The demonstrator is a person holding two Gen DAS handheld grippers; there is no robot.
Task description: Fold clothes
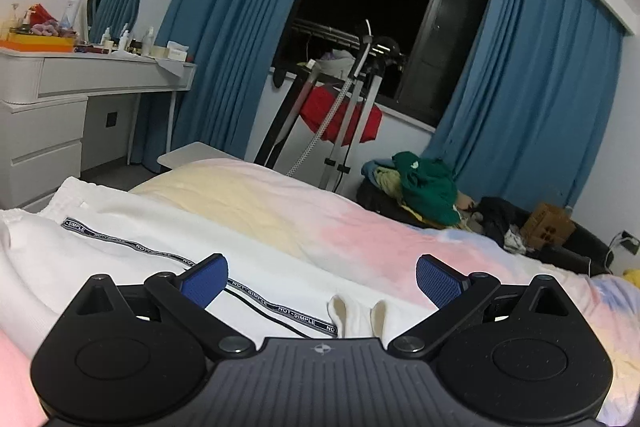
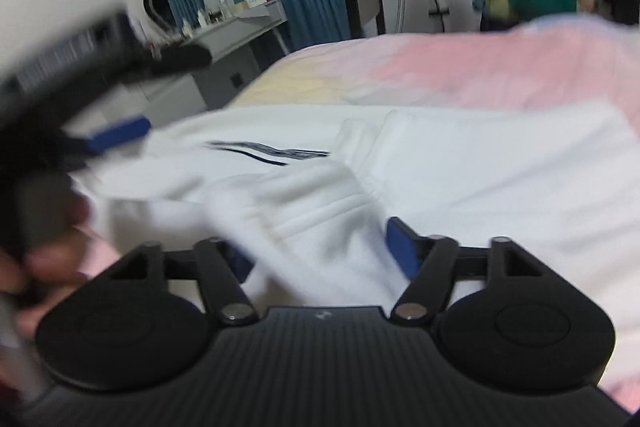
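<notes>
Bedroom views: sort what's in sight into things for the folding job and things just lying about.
For the job:
white garment with lettered black stripe
left claw
right claw
pastel bedspread

Lying about:
green clothes pile
red cloth on rack
dressing table
cardboard box

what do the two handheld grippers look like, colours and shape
Both match: the left gripper and right gripper have a black ribbed body with a small round emblem, two round black discs at the sides, black link arms on silver pivots, and blue textured pads. No cables or sleeves show.
</notes>
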